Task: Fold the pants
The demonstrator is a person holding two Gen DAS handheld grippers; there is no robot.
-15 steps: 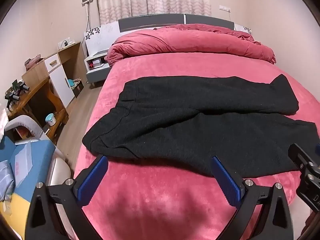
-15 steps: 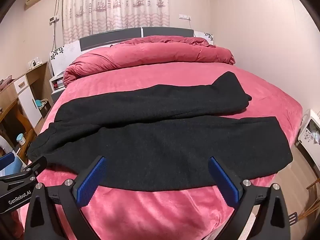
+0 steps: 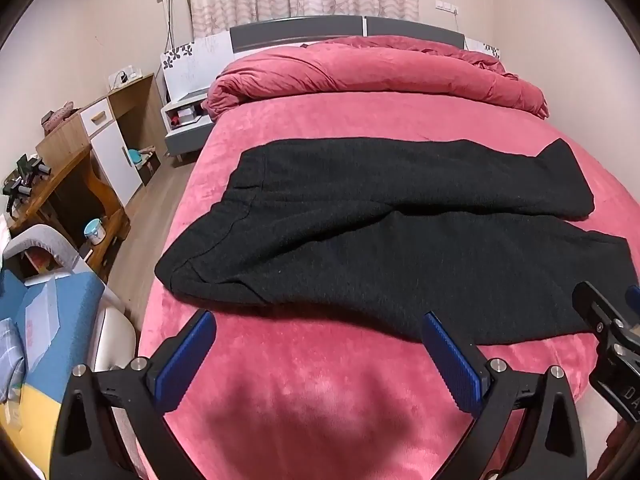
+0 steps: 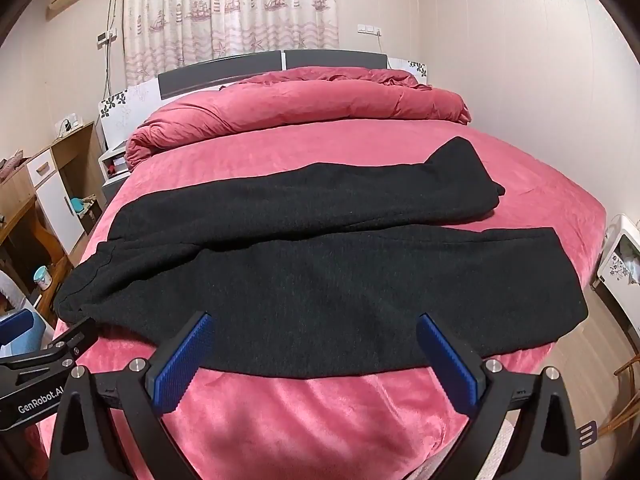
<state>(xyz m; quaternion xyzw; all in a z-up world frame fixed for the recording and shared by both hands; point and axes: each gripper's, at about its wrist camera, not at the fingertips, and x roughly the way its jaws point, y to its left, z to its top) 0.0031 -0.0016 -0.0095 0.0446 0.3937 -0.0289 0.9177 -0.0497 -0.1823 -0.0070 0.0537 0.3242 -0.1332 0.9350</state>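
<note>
Black pants (image 3: 380, 232) (image 4: 320, 264) lie flat across the pink bed, waistband at the left, both legs running to the right, the far leg partly overlapped by the near one. My left gripper (image 3: 318, 346) hovers open above the bedspread just short of the near hem, close to the waist end. My right gripper (image 4: 314, 350) is open too, its blue pads (image 4: 448, 360) over the near leg's front edge. Neither holds anything. Each gripper shows at the edge of the other's view.
The pink bed (image 3: 320, 408) fills both views; a rolled pink duvet (image 3: 372, 72) lies at the headboard. A wooden desk and cabinet (image 3: 92, 160) stand left, with a blue-cushioned chair (image 3: 52, 320). A white unit (image 4: 622, 256) stands at the right.
Both views have shifted slightly, with the pants and bed a touch closer and lower; the grippers stay wide open and the pants lie as before.
</note>
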